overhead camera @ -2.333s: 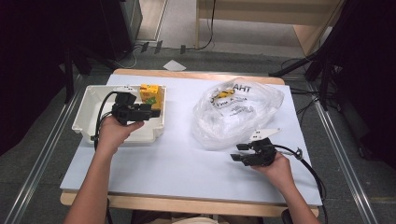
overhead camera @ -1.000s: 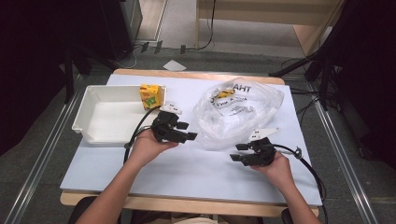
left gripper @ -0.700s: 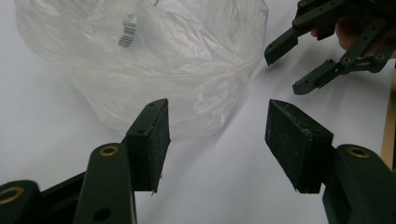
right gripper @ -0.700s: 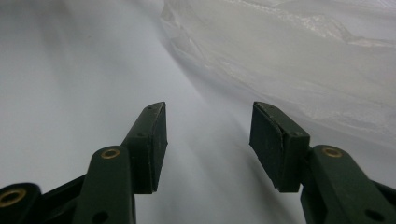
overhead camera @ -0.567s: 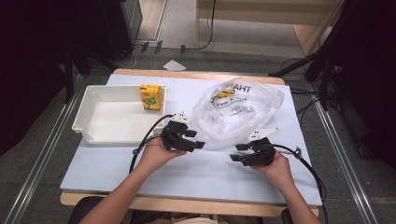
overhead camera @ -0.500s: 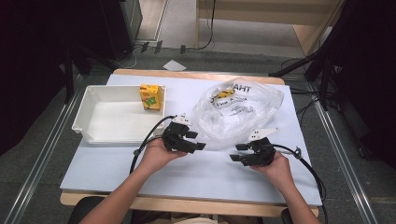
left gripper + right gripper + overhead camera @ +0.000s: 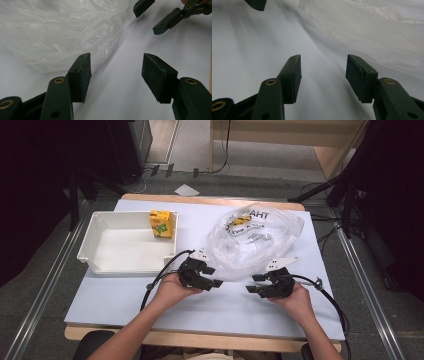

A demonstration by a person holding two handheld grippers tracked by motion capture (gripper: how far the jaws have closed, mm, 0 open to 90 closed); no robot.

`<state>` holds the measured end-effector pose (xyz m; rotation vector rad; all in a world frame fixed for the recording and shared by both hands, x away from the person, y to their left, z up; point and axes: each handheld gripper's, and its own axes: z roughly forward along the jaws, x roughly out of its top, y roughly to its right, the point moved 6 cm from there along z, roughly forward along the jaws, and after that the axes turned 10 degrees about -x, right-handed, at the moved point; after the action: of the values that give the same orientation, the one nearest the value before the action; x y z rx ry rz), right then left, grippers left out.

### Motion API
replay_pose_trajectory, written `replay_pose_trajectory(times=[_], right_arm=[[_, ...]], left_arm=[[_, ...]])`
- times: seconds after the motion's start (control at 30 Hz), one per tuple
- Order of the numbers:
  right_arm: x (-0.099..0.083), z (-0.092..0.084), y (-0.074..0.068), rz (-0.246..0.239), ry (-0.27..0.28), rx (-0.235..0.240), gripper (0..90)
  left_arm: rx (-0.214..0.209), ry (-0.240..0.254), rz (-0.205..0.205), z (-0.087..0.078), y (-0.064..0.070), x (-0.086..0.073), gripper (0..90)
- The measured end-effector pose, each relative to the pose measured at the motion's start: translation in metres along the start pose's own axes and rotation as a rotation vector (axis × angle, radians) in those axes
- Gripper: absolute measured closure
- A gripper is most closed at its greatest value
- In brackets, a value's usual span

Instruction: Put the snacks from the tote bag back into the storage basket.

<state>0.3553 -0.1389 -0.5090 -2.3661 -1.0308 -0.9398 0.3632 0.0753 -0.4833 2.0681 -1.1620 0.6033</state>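
One bag [image 7: 255,240], two claws (open)

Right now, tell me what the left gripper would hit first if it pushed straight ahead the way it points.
Probably the right gripper. The left gripper stands open over bare table, the plastic bag lying off to one side of its line. Depth is hard to judge, so it might graze the bag's edge.
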Motion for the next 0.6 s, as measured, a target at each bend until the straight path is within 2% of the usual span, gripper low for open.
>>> replay_pose_trajectory(times=[0.6], right_arm=[[-0.0004,0.0003,-0.0004,-0.003,-0.005,0.003,47.4]], left_arm=[[0.010,-0.012,0.004,-0.0023,-0.0068,-0.0032,40.9]])
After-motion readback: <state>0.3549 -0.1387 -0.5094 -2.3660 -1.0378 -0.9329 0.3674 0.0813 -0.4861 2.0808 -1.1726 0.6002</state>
